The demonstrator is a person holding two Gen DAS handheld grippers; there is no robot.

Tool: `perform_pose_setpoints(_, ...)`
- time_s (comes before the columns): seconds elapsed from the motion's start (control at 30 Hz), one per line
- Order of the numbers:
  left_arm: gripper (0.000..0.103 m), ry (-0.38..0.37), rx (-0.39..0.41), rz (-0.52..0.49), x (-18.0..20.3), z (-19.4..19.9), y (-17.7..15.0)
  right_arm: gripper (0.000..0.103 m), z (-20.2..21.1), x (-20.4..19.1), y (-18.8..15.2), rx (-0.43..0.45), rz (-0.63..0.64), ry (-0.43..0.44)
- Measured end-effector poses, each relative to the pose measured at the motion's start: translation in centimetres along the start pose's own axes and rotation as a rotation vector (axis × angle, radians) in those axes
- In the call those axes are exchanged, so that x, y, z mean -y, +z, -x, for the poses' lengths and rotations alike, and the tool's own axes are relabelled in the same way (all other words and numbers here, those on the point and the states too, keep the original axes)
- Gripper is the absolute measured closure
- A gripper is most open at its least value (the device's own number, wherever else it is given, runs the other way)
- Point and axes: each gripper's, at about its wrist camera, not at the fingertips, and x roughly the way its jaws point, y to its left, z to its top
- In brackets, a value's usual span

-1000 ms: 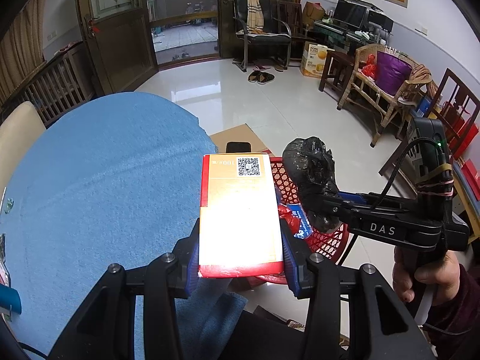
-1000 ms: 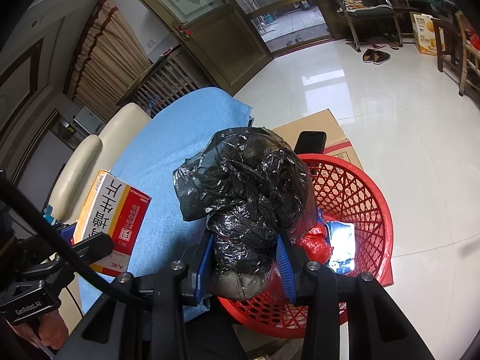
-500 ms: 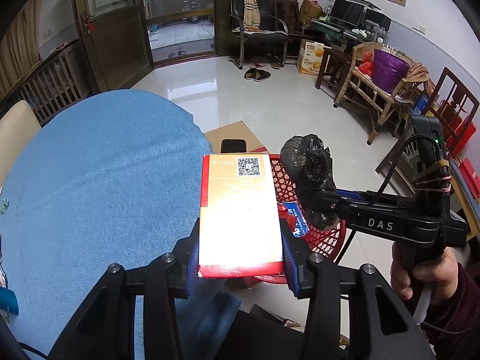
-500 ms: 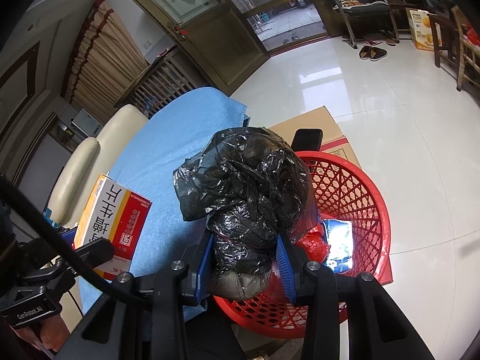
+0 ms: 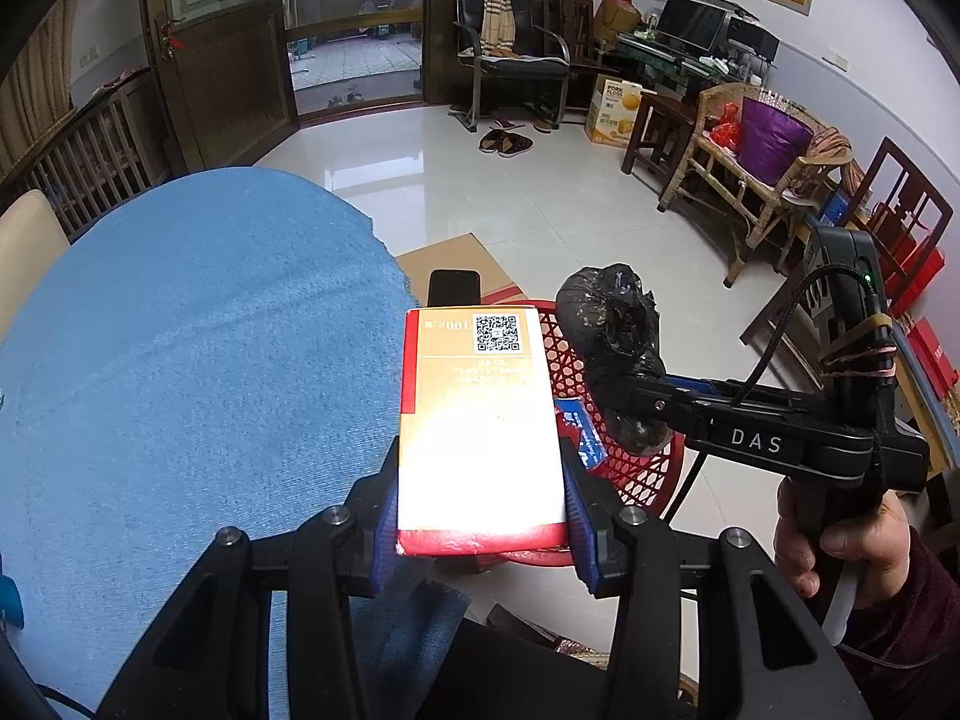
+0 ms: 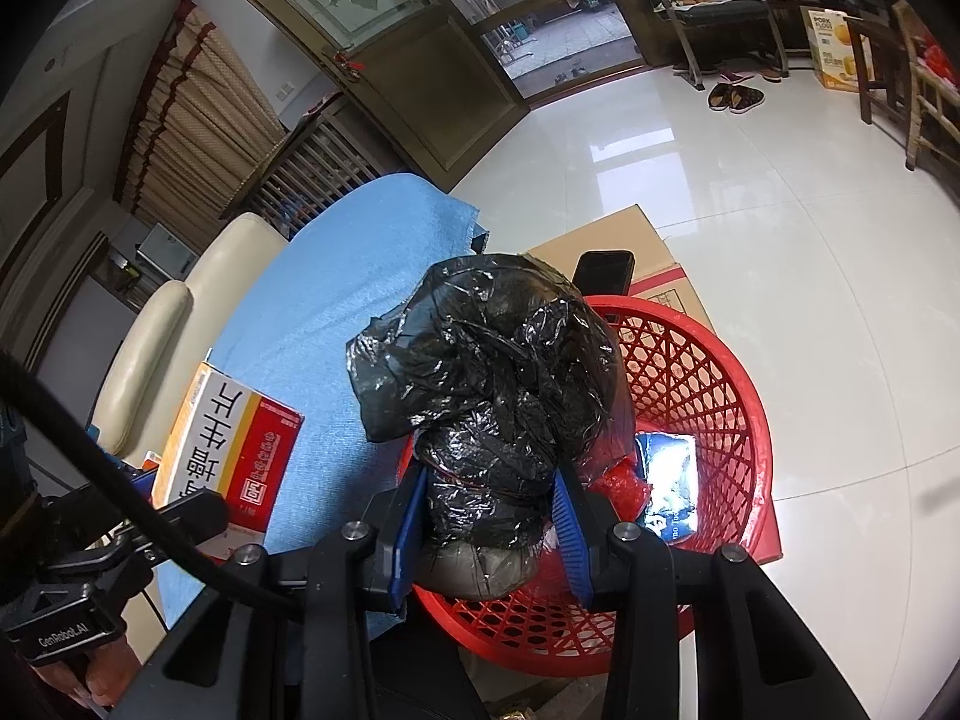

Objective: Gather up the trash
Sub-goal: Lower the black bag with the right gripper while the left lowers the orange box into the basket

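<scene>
Two pieces of trash are in our claws at once. Our left claw [image 5: 480, 531] is clenched on the red and orange carton [image 5: 477, 420], its blue pads pressing the two long sides near the lower end, so the box juts forward past the fingertips and is free to slide out once we let go. Our right claw [image 6: 489, 525] grips the crumpled black plastic bag [image 6: 492, 396] by its narrow lower part, and the bulky upper part bulges ahead of the pads. The red basket [image 6: 714, 396] sits just ahead of and below the right claw, so we judge the bag is held there for a straight drop. From the left claw the basket lies ahead and to the right, half hidden by the carton, and the blue cloth on the table [image 5: 180, 360] spreads to its left. A blue packet [image 6: 669, 480] and something red already lie in the basket.

Against the frames from a second back, little differs: both grips look the same, and the basket and bag sit only slightly shifted in the left view.
</scene>
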Motion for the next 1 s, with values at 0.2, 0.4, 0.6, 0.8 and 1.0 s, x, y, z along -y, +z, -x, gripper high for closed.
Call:
perform_pose_setpoints(0.2,0.055,-0.004,-0.008,-0.023,0.7,-0.7,0.2,0.061,0.1,0.4,0.1,0.005,-0.007,-0.004)
perform_pose_setpoints(0.4,0.055,-0.006,-0.012,-0.053,1.7,-1.4,0.7,0.061,0.3,0.9,0.0,0.009,-0.022,-0.007)
perform_pose_setpoints(0.6,0.055,-0.015,-0.025,-0.075,2.6,-2.3,1.0,0.061,0.6,1.3,-0.1,0.012,-0.033,-0.013)
perform_pose_setpoints(0.8,0.055,-0.024,-0.040,-0.096,3.4,-3.0,1.0,0.061,0.7,1.8,-0.1,0.013,-0.047,-0.018)
perform_pose_setpoints(1.0,0.055,-0.039,-0.055,-0.103,3.7,-3.6,1.0,0.061,0.6,2.0,0.0,0.006,-0.062,-0.023)
